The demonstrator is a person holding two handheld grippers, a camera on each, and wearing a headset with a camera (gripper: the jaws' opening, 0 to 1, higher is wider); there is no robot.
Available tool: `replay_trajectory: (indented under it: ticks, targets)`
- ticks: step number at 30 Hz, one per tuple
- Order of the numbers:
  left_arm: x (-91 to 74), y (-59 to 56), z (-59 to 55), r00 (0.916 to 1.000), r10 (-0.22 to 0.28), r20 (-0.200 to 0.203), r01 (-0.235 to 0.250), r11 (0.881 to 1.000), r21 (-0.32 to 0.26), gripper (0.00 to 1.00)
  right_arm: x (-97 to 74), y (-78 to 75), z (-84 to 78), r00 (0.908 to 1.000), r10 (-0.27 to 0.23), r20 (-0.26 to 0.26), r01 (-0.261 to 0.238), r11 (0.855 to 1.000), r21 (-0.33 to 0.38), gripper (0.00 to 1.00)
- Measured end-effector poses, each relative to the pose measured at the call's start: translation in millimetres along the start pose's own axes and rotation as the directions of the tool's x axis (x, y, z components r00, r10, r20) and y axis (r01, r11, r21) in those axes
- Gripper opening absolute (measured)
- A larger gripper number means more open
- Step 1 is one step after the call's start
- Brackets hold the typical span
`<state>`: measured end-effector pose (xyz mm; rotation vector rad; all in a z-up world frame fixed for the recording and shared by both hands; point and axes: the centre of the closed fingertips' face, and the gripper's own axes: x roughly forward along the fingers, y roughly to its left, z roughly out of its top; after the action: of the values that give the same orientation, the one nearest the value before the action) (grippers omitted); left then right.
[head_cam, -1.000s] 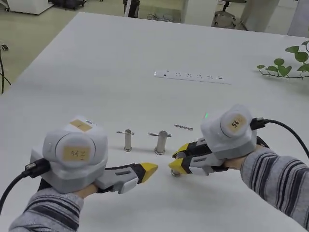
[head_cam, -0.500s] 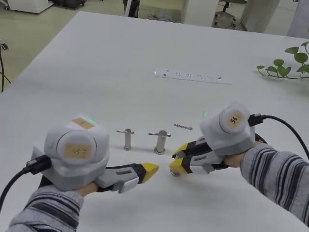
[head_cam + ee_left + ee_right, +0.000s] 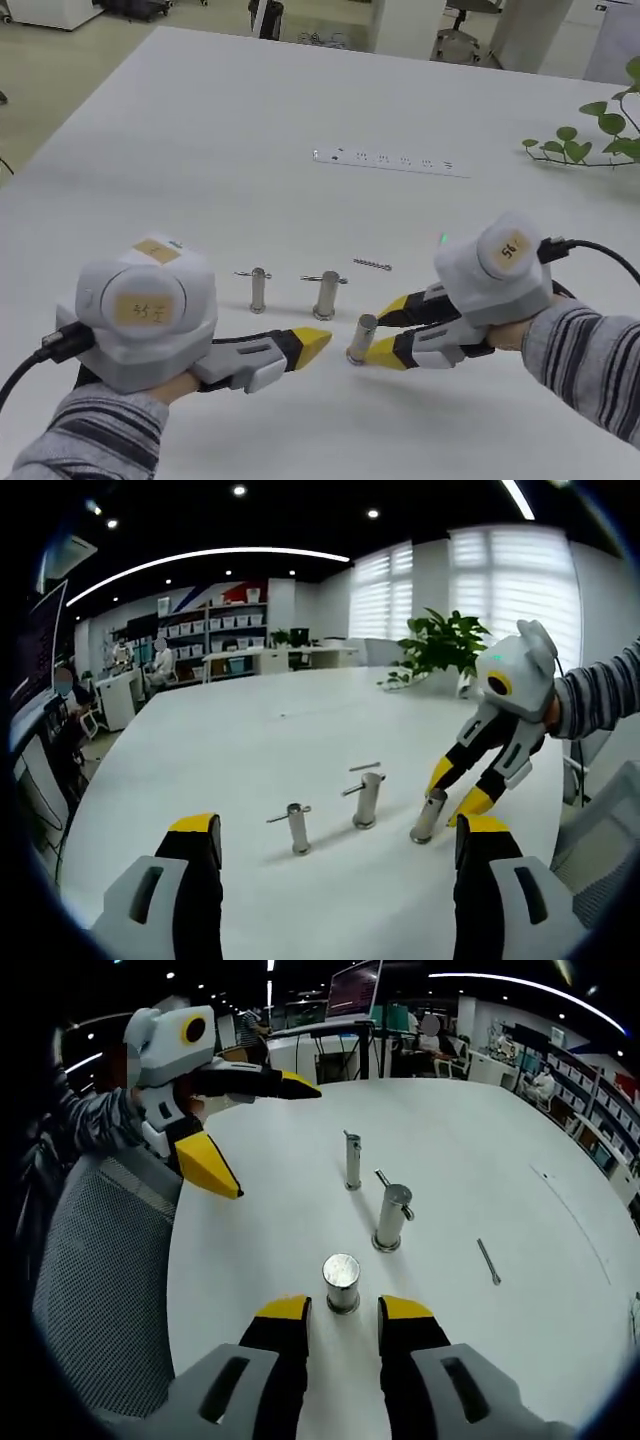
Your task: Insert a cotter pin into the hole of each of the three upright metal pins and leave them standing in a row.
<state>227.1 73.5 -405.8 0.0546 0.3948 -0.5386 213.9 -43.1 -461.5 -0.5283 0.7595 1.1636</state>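
I'm working at a wide white table (image 3: 200, 150) in an open office. A power strip (image 3: 390, 162) is lying toward the upper middle of the head view, and a leafy plant (image 3: 600, 130) is reaching in at the upper right edge. Three metal pins are standing in a row near the lower middle. The left pin (image 3: 258, 290) and the middle pin (image 3: 326, 295) are each carrying one of the fitted cotter pins (image 3: 314, 279) through the top, while the right pin (image 3: 362, 339) is standing with a bare top. A loose cotter pin (image 3: 372, 264) is lying flat on the table just above the row.

I'm holding my right gripper (image 3: 344, 1305) partly open. Its yellow tips are flanking the base of the right pin with a gap on each side, and they are gripping nothing. My left gripper (image 3: 339, 822) is hovering at the lower left, jaws spread wide and empty, pointing toward the row.
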Motion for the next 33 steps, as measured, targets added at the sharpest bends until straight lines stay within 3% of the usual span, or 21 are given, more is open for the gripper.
replay_trajectory:
  ticks: [3,12,19,24,33]
  targets:
    - [0.3,-0.2,-4.2,0.9996,0.003,-0.028,-0.002,1.000,0.015,0.97,-3.2,-3.1,-4.0,0.9999,-0.006,-0.014,0.006,1.000,0.001,0.23]
    - [0.0,1.0,-1.4,1.0000,0.002,-0.008,-0.002,1.000,-0.026,0.97,-13.3,-24.6,-9.5,0.9981,-0.034,-0.051,0.036,0.999,0.038,0.23]
    - [0.7,1.1,-3.3,0.9998,0.002,-0.018,-0.002,0.999,-0.038,0.98,-19.0,-49.1,-5.7,0.9955,-0.067,-0.067,0.070,0.996,0.047,0.23]
    - [1.3,0.4,-4.7,0.9998,0.002,-0.021,-0.003,0.999,-0.035,0.97,-16.6,-70.7,-1.5,0.9918,-0.096,-0.084,0.101,0.993,0.057,0.20]
    - [4.2,-7.3,-8.9,0.9989,-0.021,-0.041,0.020,1.000,-0.020,0.97,-2.4,-98.1,4.7,0.9869,-0.106,-0.121,0.113,0.992,0.048,0.16]
